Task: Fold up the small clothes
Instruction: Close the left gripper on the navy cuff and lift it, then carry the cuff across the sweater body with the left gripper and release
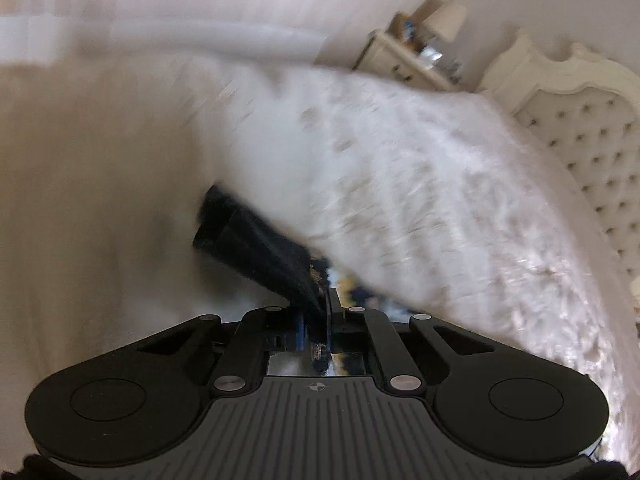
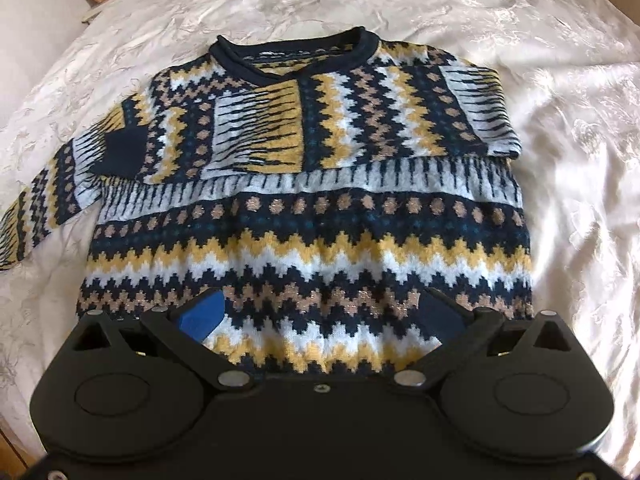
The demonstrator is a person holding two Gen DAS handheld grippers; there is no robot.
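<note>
Between the fingers of your left claw (image 1: 320, 308) sat a dark navy cuff of the sweater (image 1: 256, 240), pinched tight and trailing ahead and to the left over the white bedspread (image 1: 420, 184). Your right claw (image 2: 320, 316) hung wide apart above the sweater's hem, gripping nothing. Ahead of it the patterned sweater lay flat on the bed, sleeves folded across its chest.
</note>
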